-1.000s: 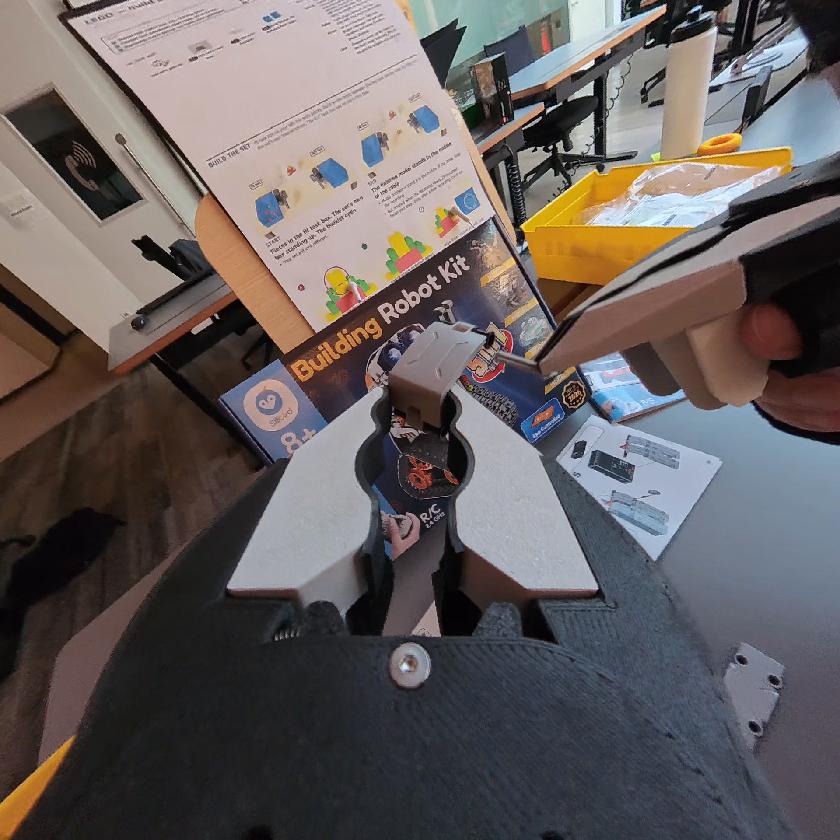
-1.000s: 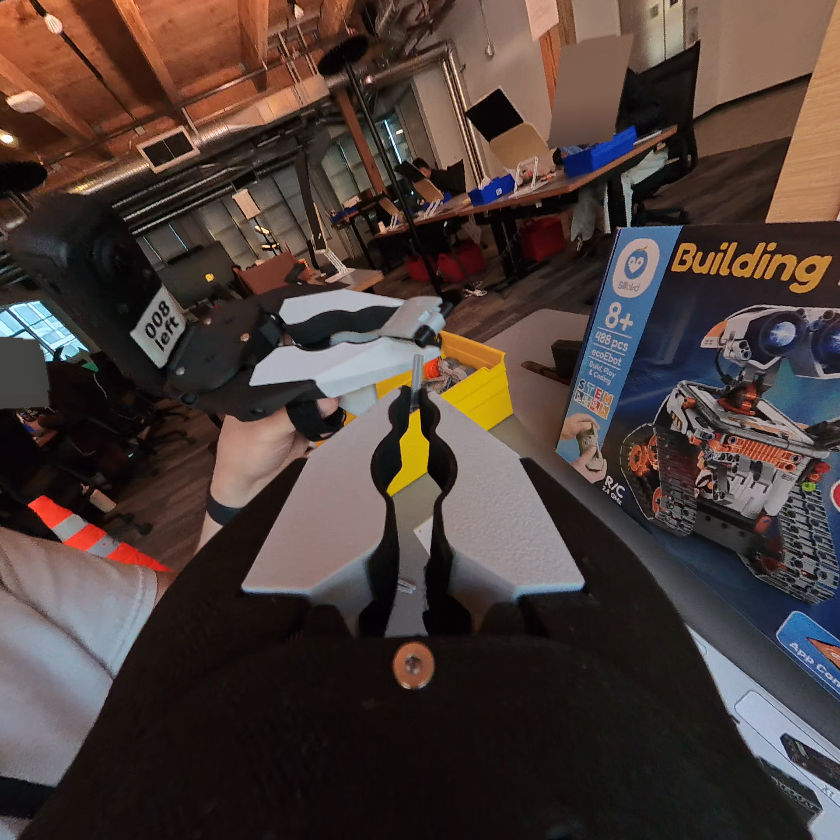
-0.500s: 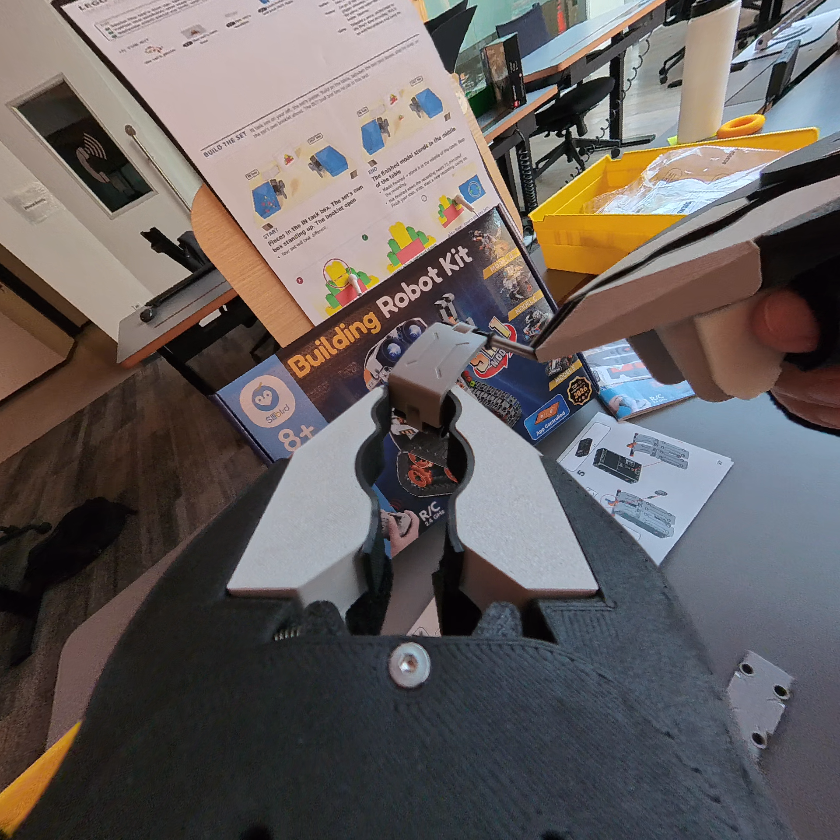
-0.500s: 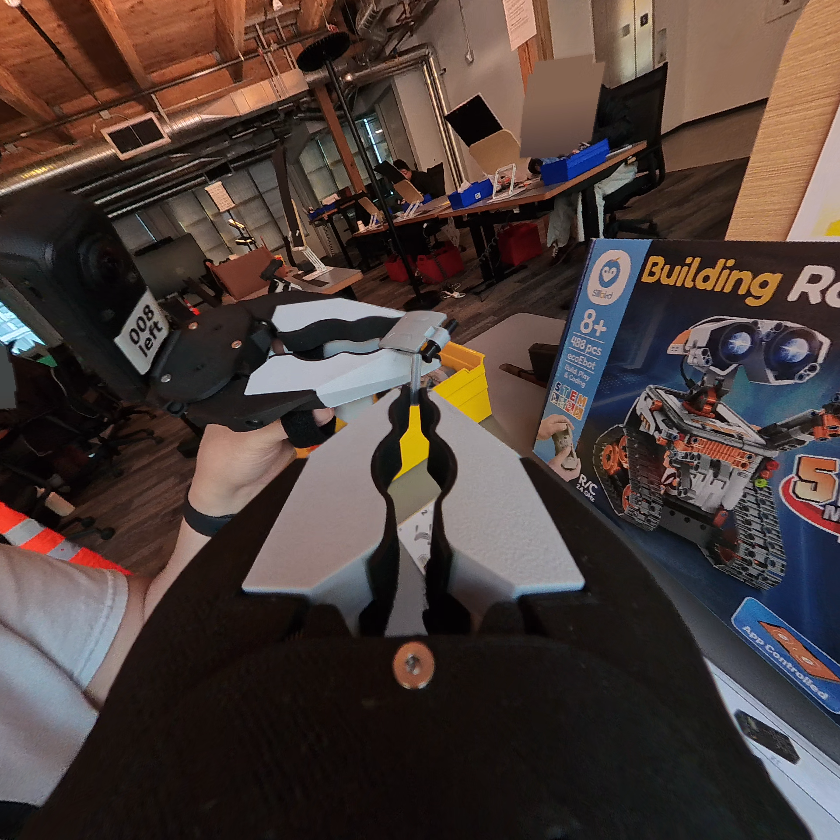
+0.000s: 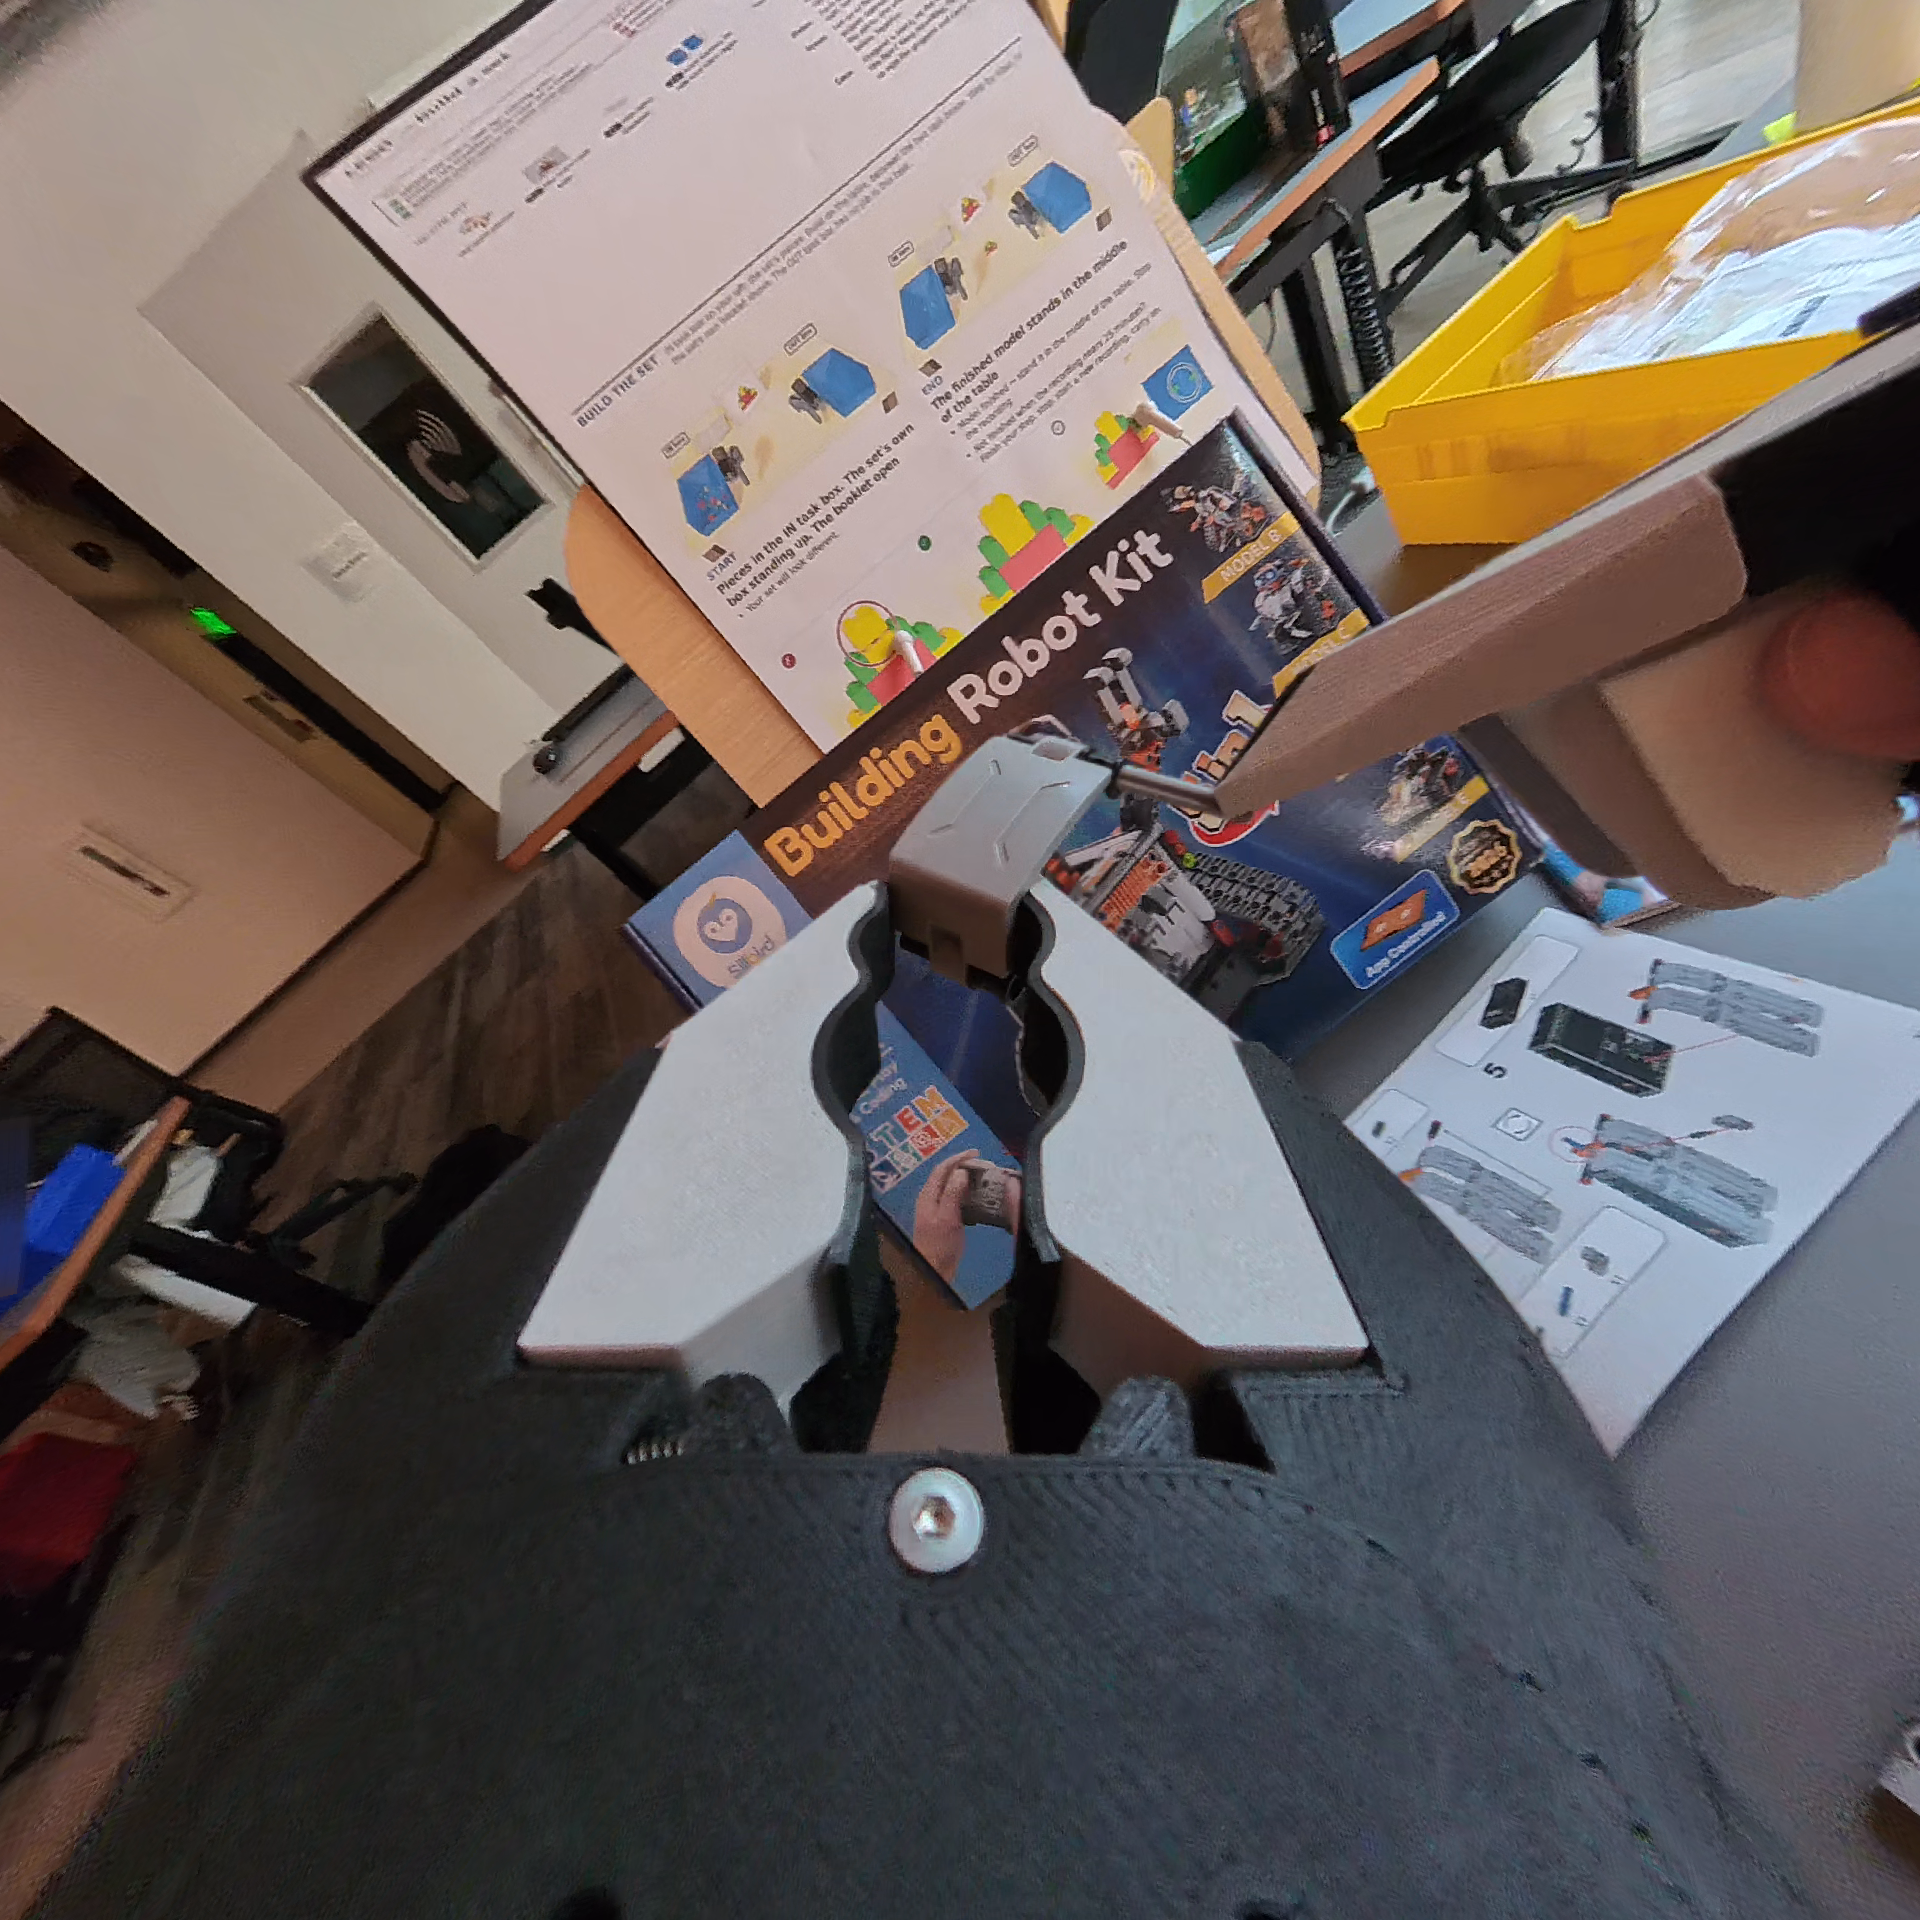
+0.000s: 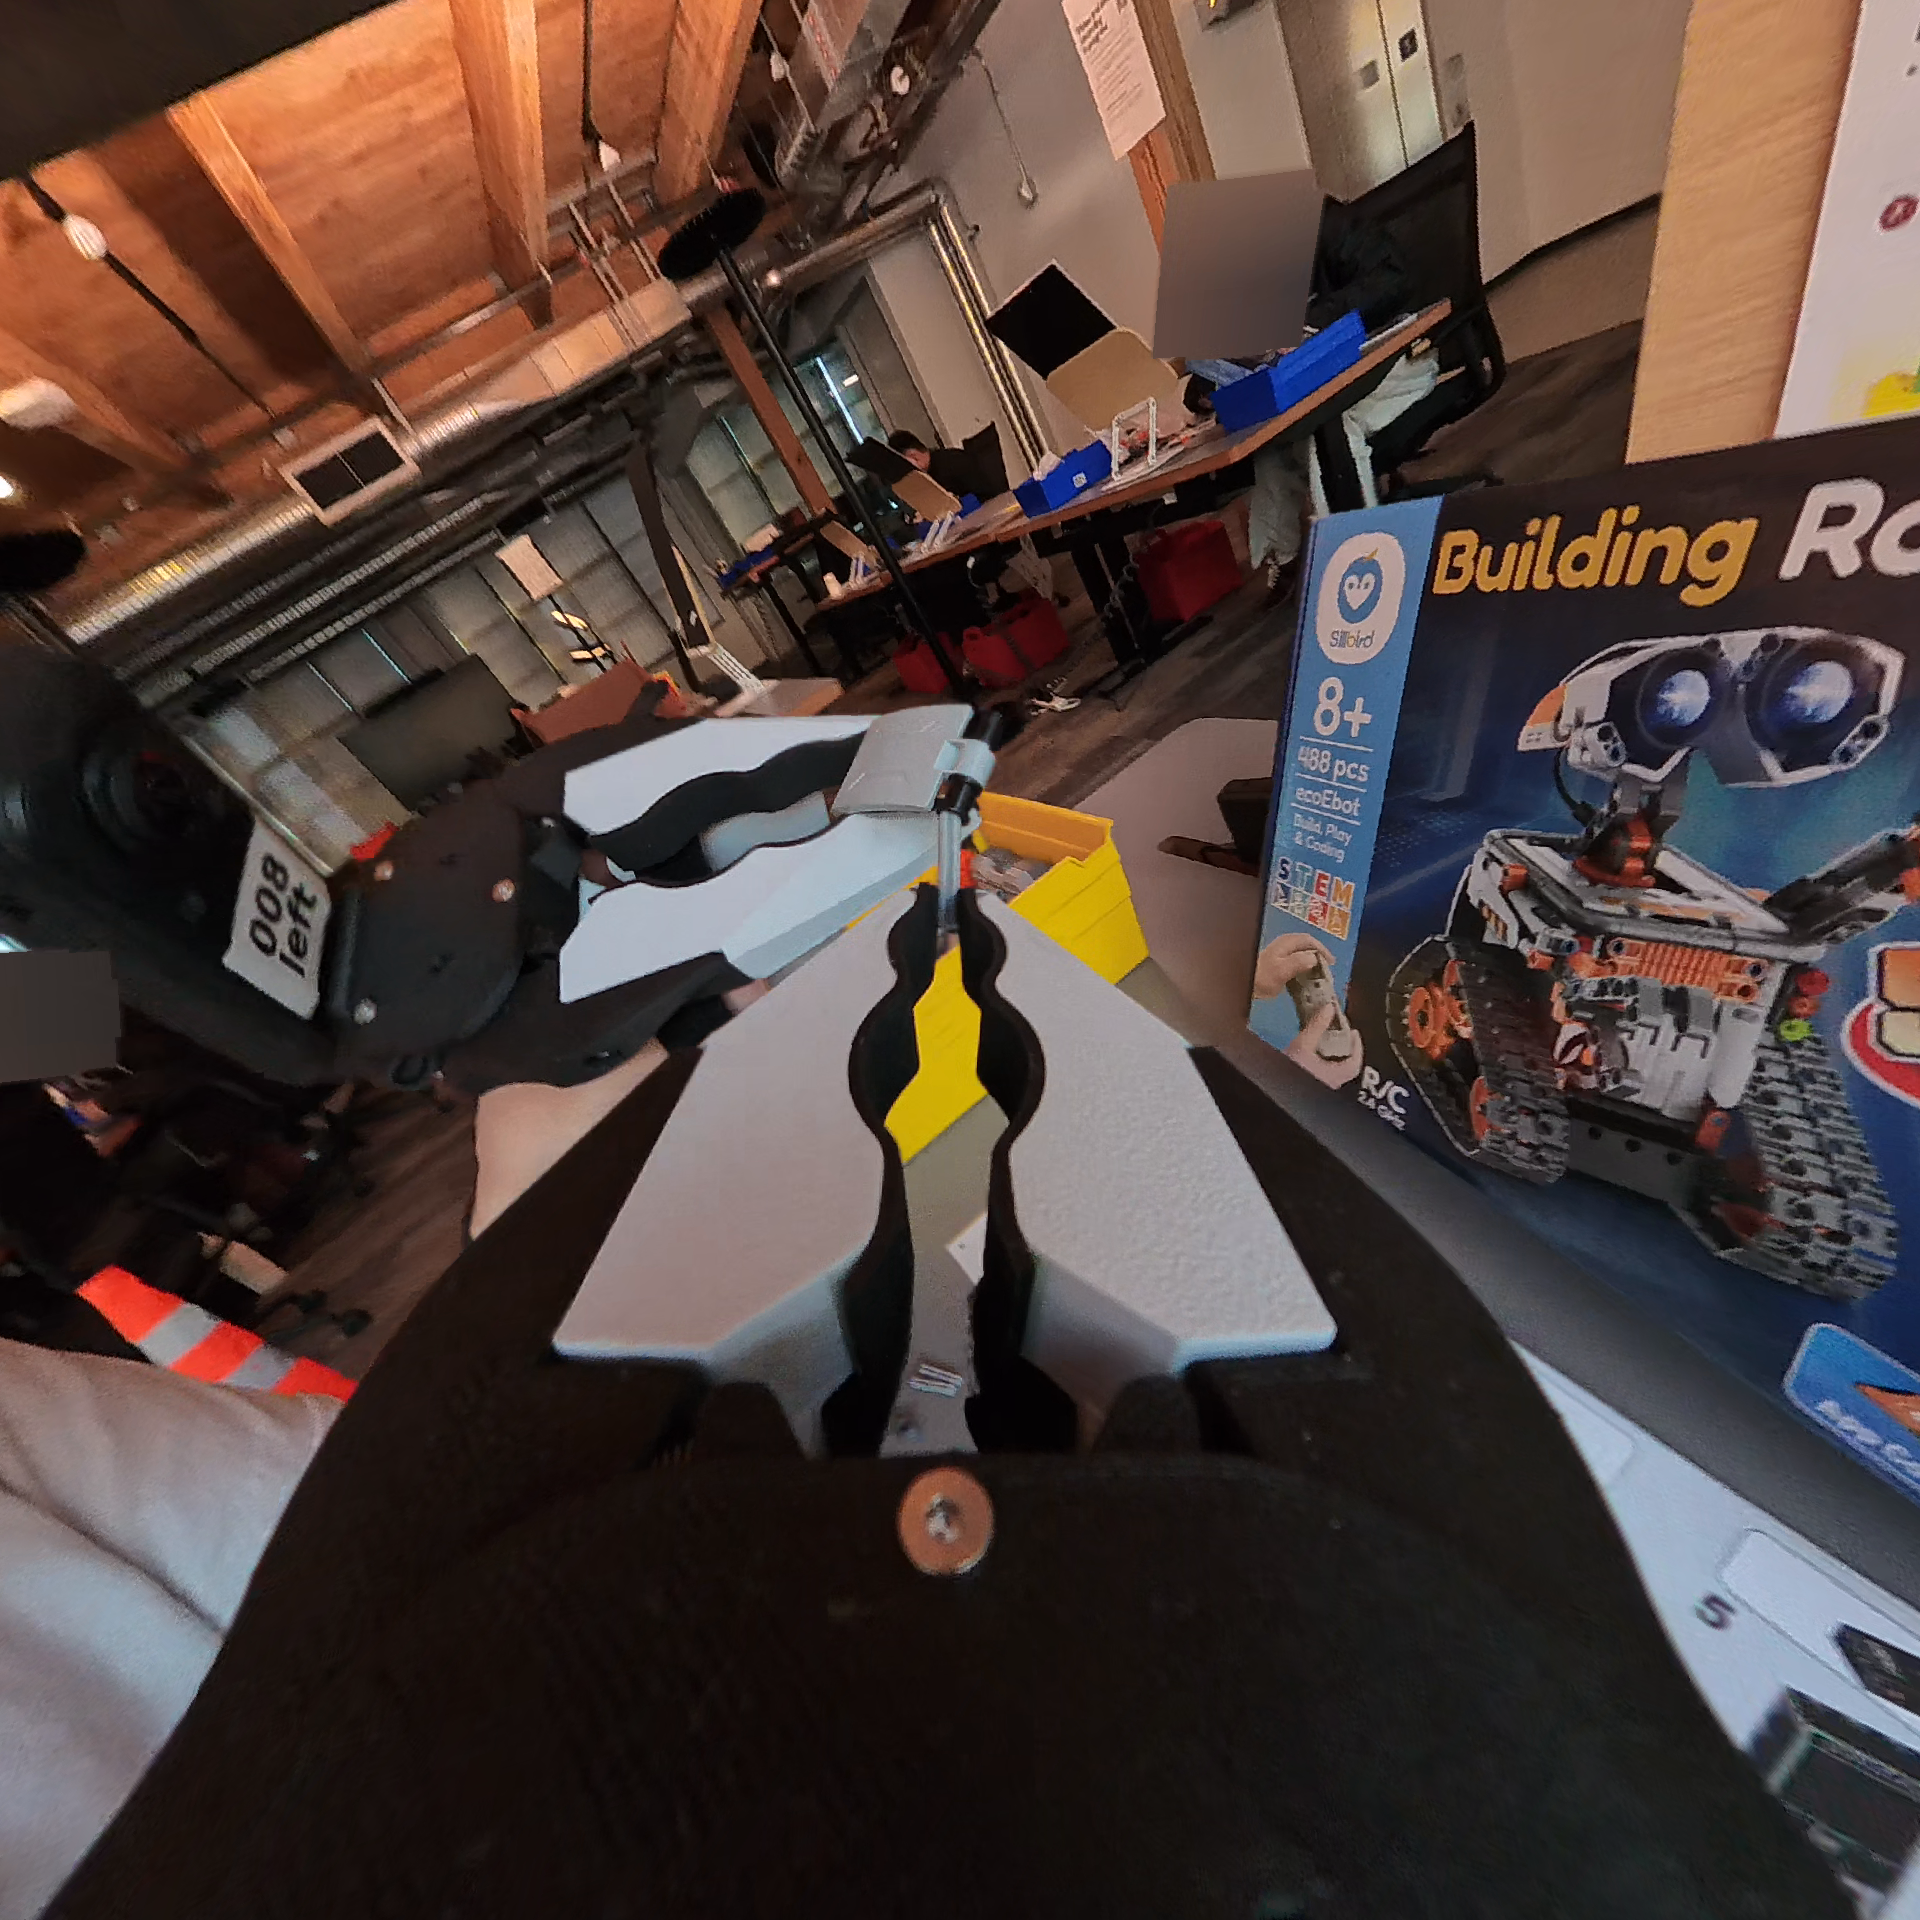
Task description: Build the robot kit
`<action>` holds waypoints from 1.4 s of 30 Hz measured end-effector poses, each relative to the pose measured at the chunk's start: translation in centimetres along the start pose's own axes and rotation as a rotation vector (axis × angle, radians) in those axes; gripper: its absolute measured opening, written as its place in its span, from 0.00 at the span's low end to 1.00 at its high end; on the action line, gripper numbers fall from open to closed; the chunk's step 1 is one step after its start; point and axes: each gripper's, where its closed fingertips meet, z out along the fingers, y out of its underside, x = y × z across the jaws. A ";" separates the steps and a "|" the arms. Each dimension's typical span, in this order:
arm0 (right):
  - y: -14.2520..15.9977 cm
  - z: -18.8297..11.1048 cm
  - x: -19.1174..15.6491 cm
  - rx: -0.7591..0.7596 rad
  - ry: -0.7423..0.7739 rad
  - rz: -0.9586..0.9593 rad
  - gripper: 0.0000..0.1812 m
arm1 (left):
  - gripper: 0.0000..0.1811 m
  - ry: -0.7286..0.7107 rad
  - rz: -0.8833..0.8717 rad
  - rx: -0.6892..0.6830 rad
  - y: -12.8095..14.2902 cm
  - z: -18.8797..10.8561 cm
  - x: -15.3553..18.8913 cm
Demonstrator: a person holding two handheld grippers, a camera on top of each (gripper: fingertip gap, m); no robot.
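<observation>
Propped upright at 12 o'clock on the dark table (image 5: 1766, 1538): a large printed poster (image 5: 831, 260) on a wooden board, and leaning against its foot a dark blue kit box (image 6: 1621, 831), face out, presumably so the picture stays readable while working. Flat at 3 o'clock of the left view, an open instruction sheet (image 5: 1621, 1122), likewise laid for reference. At 1 o'clock in the same view, a yellow bin (image 5: 1538, 436) with clear plastic bags (image 5: 1704, 270) inside, contents too blurred to name; in the right view at 12 o'clock, a second yellow tray (image 6: 1070, 883) with small parts, hard to make out. Raised above the table, well clear of it, the left gripper (image 5: 951, 935), clenched on a grey plastic housing piece (image 5: 987, 831) at the very tips, the piece angled up toward 1 o'clock, seemingly to expose 1 end. Meeting that end from 3 o'clock, the right gripper (image 6: 951, 914), pinched tight on a thin grey axle rod (image 6: 948, 862), its far tip touching a small black and white fitting (image 6: 971, 769) on the housing edge. Held steady against each other, apparently for alignment.
</observation>
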 end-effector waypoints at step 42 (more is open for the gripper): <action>2.1 0.8 1.4 -0.091 -0.002 -0.021 0.01 | 0.12 -0.024 0.312 0.022 1.2 0.4 0.5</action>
